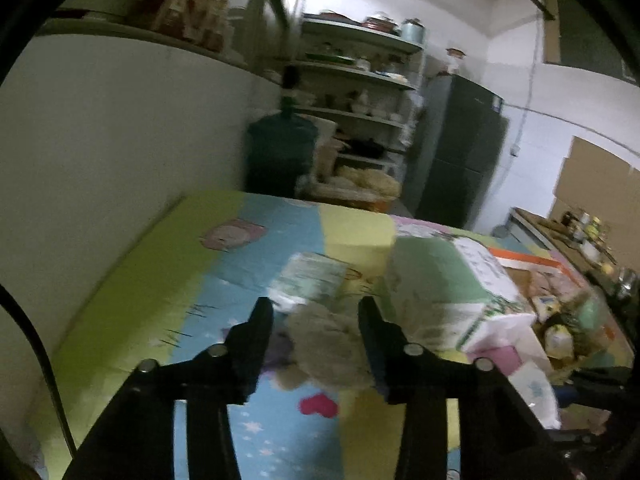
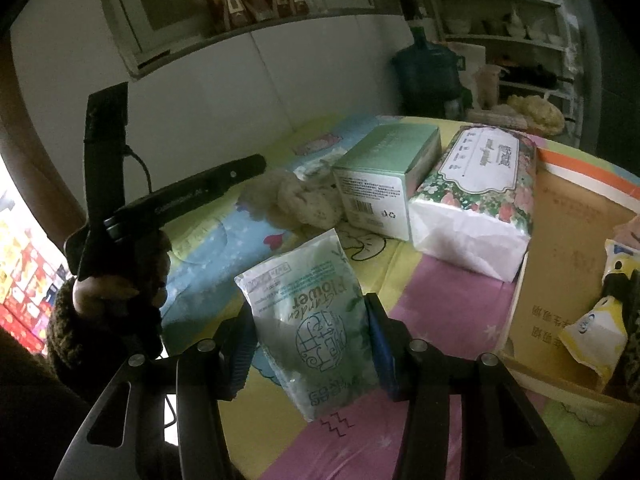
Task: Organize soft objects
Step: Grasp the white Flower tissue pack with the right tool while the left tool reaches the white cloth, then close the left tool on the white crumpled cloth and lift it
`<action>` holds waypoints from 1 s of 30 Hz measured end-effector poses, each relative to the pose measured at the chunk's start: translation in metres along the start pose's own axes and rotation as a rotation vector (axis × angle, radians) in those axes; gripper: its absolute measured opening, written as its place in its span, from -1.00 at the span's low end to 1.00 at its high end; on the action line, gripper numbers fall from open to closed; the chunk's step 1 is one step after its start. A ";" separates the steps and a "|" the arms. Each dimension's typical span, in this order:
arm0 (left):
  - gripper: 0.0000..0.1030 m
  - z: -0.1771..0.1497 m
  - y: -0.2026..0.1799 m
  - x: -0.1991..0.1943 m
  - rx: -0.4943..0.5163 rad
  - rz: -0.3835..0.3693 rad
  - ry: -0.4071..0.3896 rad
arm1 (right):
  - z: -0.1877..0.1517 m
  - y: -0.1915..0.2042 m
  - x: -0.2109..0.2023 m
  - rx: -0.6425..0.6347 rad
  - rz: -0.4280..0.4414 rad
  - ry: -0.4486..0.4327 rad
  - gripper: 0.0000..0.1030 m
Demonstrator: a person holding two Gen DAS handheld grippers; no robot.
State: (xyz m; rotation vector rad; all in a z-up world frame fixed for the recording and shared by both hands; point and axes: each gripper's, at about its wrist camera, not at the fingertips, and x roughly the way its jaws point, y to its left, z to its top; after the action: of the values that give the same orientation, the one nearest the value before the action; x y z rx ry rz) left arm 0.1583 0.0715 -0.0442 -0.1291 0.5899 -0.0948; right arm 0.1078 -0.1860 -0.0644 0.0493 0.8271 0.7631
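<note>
Right wrist | right gripper [image 2: 310, 344] jaws clamp crinkled green-white tissue pack [image 2: 308, 320] | left gripper [image 1: 316, 344] jaws apart, straddling plush [image 1: 324, 348]

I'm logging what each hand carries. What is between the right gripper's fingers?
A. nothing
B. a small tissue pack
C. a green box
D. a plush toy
B: the right gripper pinches the tissue pack, lifted clear of the sheet.
</note>
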 end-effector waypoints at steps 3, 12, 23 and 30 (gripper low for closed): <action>-0.03 -0.003 -0.009 0.012 0.030 0.037 0.043 | -0.001 -0.001 -0.001 0.004 0.005 -0.002 0.01; -0.56 -0.011 -0.016 0.011 0.031 0.056 0.042 | -0.004 -0.005 -0.002 0.020 0.009 0.001 0.01; -0.85 -0.013 -0.029 -0.015 0.066 0.010 -0.057 | -0.007 -0.005 -0.008 0.027 0.014 -0.014 0.01; -0.85 0.004 -0.036 -0.044 0.072 0.002 -0.147 | -0.008 -0.006 -0.018 0.033 0.012 -0.042 0.01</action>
State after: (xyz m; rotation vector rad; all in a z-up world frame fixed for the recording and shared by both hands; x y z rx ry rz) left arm 0.1220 0.0422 -0.0116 -0.0645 0.4389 -0.1038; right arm 0.0983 -0.2034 -0.0603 0.0992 0.8004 0.7580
